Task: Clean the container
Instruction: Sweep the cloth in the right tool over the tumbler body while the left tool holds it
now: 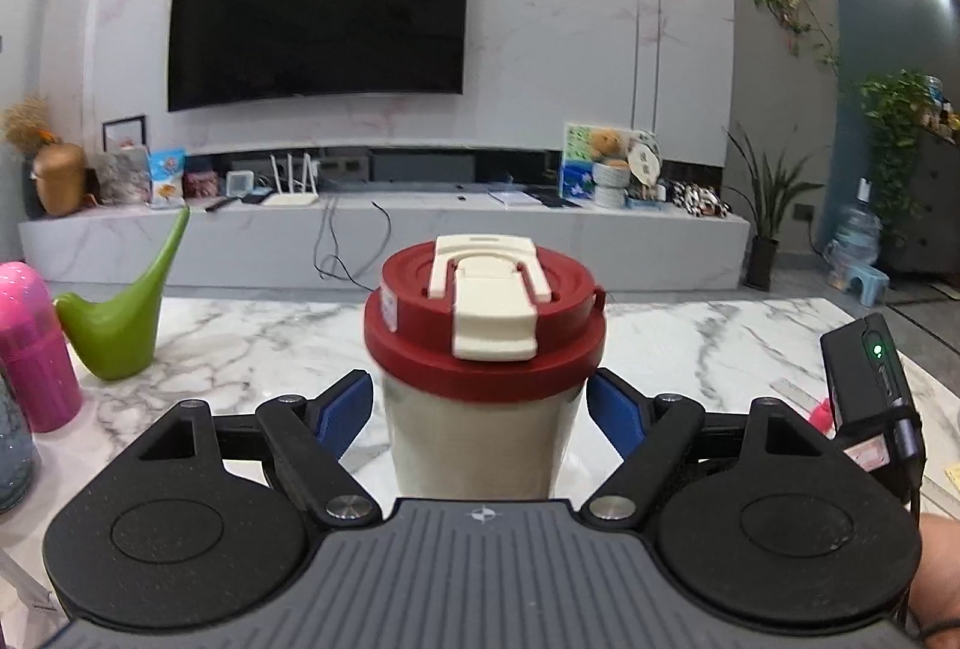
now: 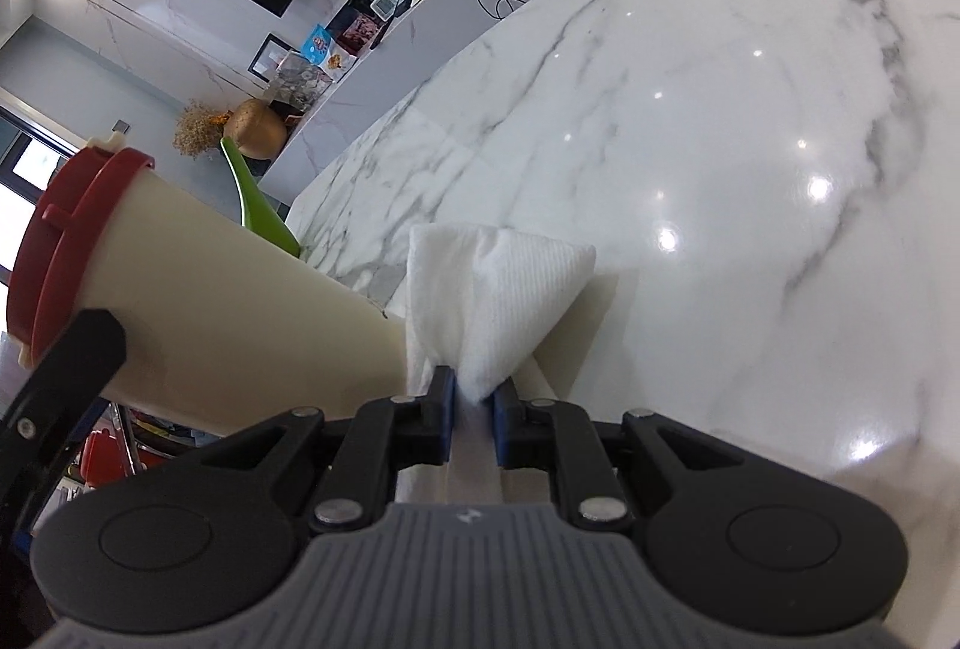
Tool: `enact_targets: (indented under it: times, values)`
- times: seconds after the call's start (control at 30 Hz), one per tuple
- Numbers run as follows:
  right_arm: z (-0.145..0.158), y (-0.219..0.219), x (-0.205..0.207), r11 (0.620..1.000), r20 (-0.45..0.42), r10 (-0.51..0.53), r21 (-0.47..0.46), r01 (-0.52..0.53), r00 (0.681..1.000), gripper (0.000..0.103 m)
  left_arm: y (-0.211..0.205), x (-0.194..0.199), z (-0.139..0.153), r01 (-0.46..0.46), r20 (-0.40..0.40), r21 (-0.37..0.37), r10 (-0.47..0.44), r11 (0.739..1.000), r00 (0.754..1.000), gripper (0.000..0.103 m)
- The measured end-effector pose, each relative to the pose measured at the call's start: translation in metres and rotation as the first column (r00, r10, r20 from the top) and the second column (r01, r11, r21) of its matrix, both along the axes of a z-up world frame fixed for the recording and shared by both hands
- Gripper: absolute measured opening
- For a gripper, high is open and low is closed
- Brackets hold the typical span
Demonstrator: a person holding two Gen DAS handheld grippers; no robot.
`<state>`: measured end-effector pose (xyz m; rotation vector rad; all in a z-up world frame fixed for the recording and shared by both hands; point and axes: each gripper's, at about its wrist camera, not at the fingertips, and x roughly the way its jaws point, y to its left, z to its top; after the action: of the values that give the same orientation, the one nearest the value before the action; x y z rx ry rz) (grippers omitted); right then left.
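Container: a cream cup (image 1: 480, 433) with a dark red lid (image 1: 486, 343) and a cream flip clasp (image 1: 492, 307) stands upright on the marble table (image 1: 690, 349), lid on, contents hidden.
Left gripper (image 1: 480, 409): its blue pads (image 1: 345, 409) flank the cup body just under the lid; the left pad is just off the wall, and a narrow gap shows at the right pad, so the jaws stand apart.
Right gripper (image 2: 471, 397): jaws together, clamped on a folded white paper towel (image 2: 492, 289), which lies beside the cup's base.
Writing: a small sticker on the lid rim, too blurred to read.
Other vessels: a pink bottle (image 1: 30, 349) and a green watering can (image 1: 120, 325) at the left.
Open room: bare marble spreads to the right and beyond the cup, up to the table's far edge.
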<state>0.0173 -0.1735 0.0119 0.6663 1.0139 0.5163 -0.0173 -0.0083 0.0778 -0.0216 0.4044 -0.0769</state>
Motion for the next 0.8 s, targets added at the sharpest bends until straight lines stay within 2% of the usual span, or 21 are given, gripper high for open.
enact_targets:
  times: [0.1, 0.2, 0.47, 0.63, 0.8]
  values:
    - [0.000, 0.002, 0.002, 1.000, 0.002, 0.000, -0.001, 0.000, 1.000, 0.017, -0.004, 0.000, 0.000, -0.017, 0.012, 0.001, 0.017, 1.000, 1.000, 0.075]
    - [0.000, 0.005, 0.004, 1.000, 0.005, 0.002, -0.004, -0.002, 1.000, 0.017, 0.004, 0.003, 0.000, 0.009, 0.015, 0.006, -0.009, 1.000, 1.000, 0.074]
    - [0.012, 0.000, 0.006, 1.000, 0.038, -0.003, 0.025, 0.002, 0.999, 0.014, 0.030, 0.011, 0.005, 0.177, -0.014, 0.020, -0.177, 0.984, 0.984, 0.074]
    - [0.035, -0.017, 0.006, 0.994, 0.121, -0.039, 0.102, 0.027, 0.992, 0.014, 0.043, 0.020, 0.008, 0.259, -0.042, 0.019, -0.258, 0.966, 0.965, 0.073]
    - [0.059, -0.040, 0.004, 0.970, 0.219, -0.103, 0.239, 0.050, 0.970, 0.014, 0.040, 0.021, 0.009, 0.278, -0.048, 0.019, -0.276, 0.961, 0.960, 0.073]
